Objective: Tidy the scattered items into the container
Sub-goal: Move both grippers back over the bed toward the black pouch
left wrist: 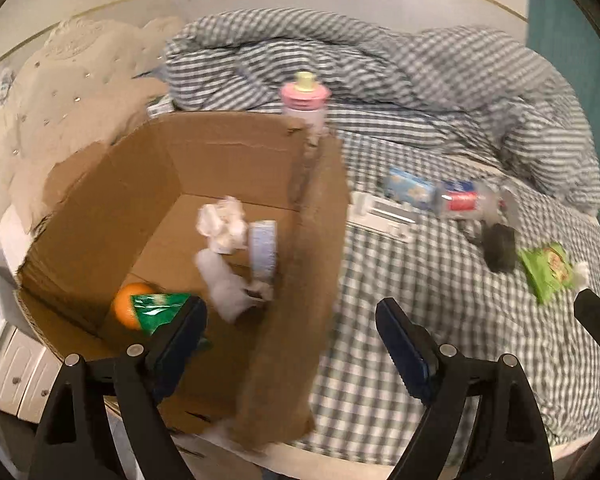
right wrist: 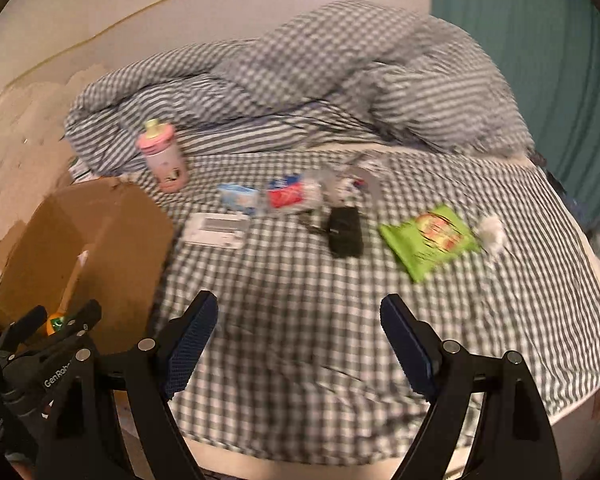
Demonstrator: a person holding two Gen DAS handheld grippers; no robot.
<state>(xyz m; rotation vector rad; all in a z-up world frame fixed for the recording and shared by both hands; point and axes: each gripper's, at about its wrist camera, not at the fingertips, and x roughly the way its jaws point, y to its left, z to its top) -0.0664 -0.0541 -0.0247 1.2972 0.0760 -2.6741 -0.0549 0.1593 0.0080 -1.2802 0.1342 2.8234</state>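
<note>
An open cardboard box [left wrist: 324,216] stands on the bed's left side; it also shows in the right wrist view [right wrist: 112,232]. Inside lie an orange [left wrist: 126,308], a green packet [left wrist: 156,308], crumpled tissue [left wrist: 222,224] and a pale tube [left wrist: 262,248]. My left gripper [left wrist: 290,320] is open and empty above the box's near right wall. My right gripper [right wrist: 300,320] is open and empty over the checked sheet. On the sheet lie a green snack bag [right wrist: 428,240], a black object [right wrist: 344,232], a plastic bottle [right wrist: 296,194], a blue pack [right wrist: 238,196], a white card [right wrist: 216,232], a white wad [right wrist: 492,232] and a pink cup [right wrist: 162,156].
A rumpled checked duvet [right wrist: 340,88] is heaped at the back of the bed. A tufted headboard [left wrist: 60,96] is at the left. White drawers [left wrist: 16,380] stand beside the bed. A teal curtain [right wrist: 540,60] hangs at the right.
</note>
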